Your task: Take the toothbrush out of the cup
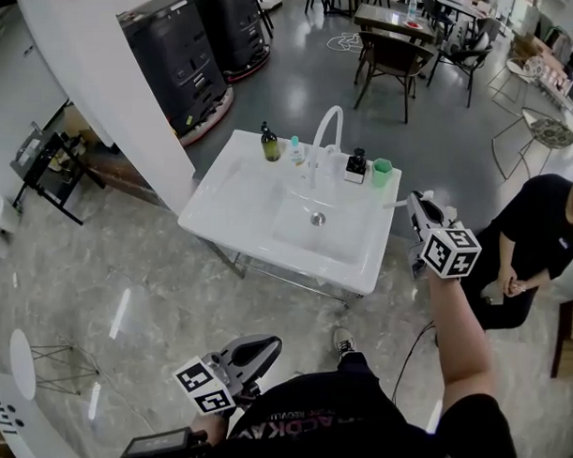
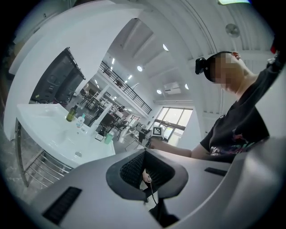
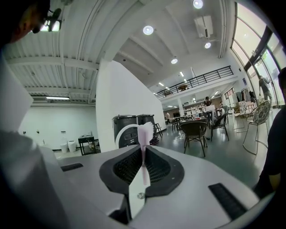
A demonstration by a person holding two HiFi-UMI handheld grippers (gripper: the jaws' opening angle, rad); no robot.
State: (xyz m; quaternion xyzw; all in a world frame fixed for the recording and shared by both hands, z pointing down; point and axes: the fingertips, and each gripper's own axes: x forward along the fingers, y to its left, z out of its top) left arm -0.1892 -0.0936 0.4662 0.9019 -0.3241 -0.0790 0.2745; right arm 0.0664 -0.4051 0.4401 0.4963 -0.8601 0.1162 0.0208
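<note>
1. Off the sink's (image 1: 257, 201) right edge, right gripper (image 1: 417, 204) is clamped tight on the toothbrush (image 3: 144, 154).
2. Toothbrush is out of the cup (image 1: 382, 171), hanging past the basin rim, near it but not touching.
3. Right gripper view: pale pink handle runs up between the ribbed pads, with the bristle head poking above the jaw tips.
4. Green cup stands upright at the sink's back right corner, just beside a black bottle (image 1: 357, 165).
5. Left gripper (image 1: 266, 347) is low by the person's torso, well apart from the sink, jaws together on nothing (only a thin slit shows).
6. Faucet (image 1: 328, 128), olive bottle (image 1: 270, 144) and small clear bottle (image 1: 296, 151) line the back edge.
</note>
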